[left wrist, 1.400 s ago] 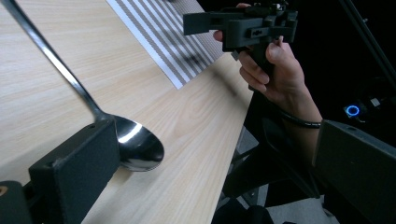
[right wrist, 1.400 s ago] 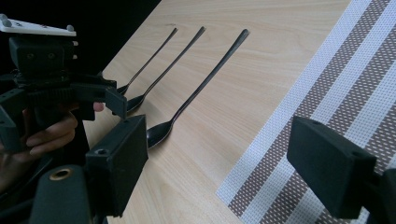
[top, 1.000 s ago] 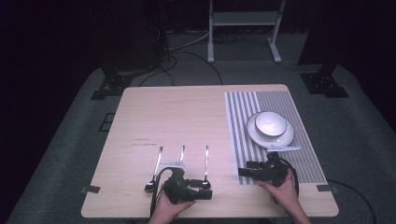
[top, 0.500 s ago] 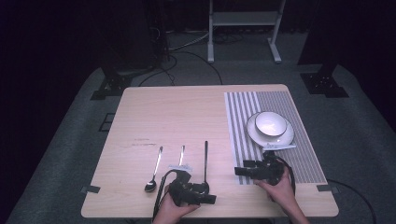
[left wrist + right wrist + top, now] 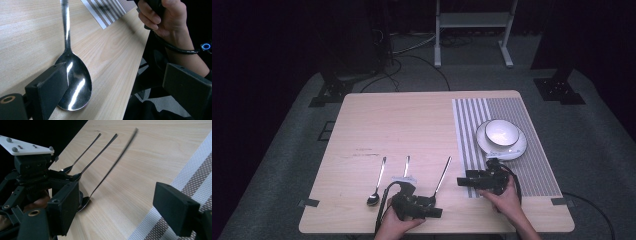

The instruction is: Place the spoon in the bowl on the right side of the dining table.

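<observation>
Three metal spoons lie on the wooden table (image 5: 402,125). The left spoon (image 5: 377,184) and middle spoon (image 5: 406,165) lie straight. The right spoon (image 5: 443,174) is tilted, handle leaning right, and looks blurred in the right gripper view (image 5: 117,160). My left gripper (image 5: 436,206) sits near the front edge, pointing right. It stands open, and the right spoon's bowl (image 5: 75,82) rests against one jaw. My right gripper (image 5: 462,182) is at the placemat's front corner, pointing left, open and holding nothing (image 5: 120,202). It looks at the left gripper (image 5: 32,170).
A striped placemat (image 5: 532,165) covers the table's right side. On it stands a white bowl (image 5: 502,132) on a white plate (image 5: 517,148), just beyond my right gripper. The table's front edge runs close behind both hands.
The right spoon's handle has swung to the right, out of line with the other two. My left gripper has drawn back toward the front edge. The right gripper has barely moved.
</observation>
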Demonstrator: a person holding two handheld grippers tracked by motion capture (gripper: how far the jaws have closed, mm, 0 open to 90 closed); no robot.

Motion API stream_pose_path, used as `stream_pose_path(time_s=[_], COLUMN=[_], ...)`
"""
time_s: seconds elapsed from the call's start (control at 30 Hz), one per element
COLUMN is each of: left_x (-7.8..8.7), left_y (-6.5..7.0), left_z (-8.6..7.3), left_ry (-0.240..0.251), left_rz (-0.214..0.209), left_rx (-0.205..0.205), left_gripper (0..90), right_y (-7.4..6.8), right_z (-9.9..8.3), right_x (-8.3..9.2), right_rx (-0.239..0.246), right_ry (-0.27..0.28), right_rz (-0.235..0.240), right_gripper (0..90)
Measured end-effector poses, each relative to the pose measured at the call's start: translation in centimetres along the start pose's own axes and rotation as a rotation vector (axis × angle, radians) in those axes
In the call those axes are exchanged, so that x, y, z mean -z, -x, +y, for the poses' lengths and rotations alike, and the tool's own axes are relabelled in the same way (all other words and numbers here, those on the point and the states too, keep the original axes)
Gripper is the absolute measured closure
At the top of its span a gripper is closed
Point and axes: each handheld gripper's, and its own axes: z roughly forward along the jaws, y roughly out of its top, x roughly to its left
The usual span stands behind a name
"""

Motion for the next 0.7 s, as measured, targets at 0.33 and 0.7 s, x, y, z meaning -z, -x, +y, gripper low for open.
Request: stream_pose_path(time_s=[0.33, 0.7], left_x=[0.0, 0.0], left_y=[0.0, 0.0], left_z=[0.0, 0.0], left_ry=[0.005, 0.003], left_rz=[0.004, 0.008], left_rx=[-0.003, -0.004], left_gripper=[4.8, 4.8], right_y=[0.3, 0.7], right_z=[0.5, 0.9], right_x=[-1.4, -2.4], right_rx=[-0.014, -0.037], right_ry=[-0.033, -0.047], right_rz=[0.019, 0.016], right_gripper=[22.2, 51.1])
